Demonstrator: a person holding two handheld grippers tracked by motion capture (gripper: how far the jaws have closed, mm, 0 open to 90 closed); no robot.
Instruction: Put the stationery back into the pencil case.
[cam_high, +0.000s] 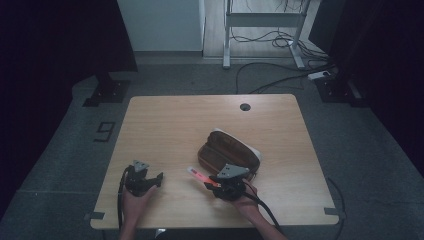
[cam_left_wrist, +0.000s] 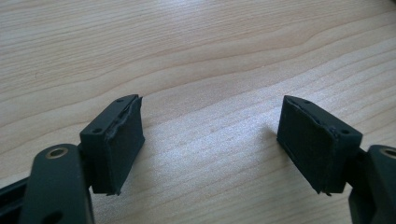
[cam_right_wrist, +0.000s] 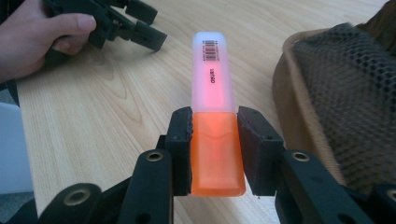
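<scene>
My right gripper (cam_right_wrist: 214, 135) clamps the orange highlighter (cam_right_wrist: 213, 116) by its cap end, ready for the open pencil case (cam_high: 229, 151) (left gripper (cam_left_wrist: 210, 135) idles wide, empty).

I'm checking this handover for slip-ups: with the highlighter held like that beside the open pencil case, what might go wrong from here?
1. The right gripper clamps only the orange cap end of the highlighter; the long body sticks out, so it may pivot, or the cap may pull off.
2. The pencil case lies loose on the table, and the open left gripper is away from it, so a push could shift it.
</scene>
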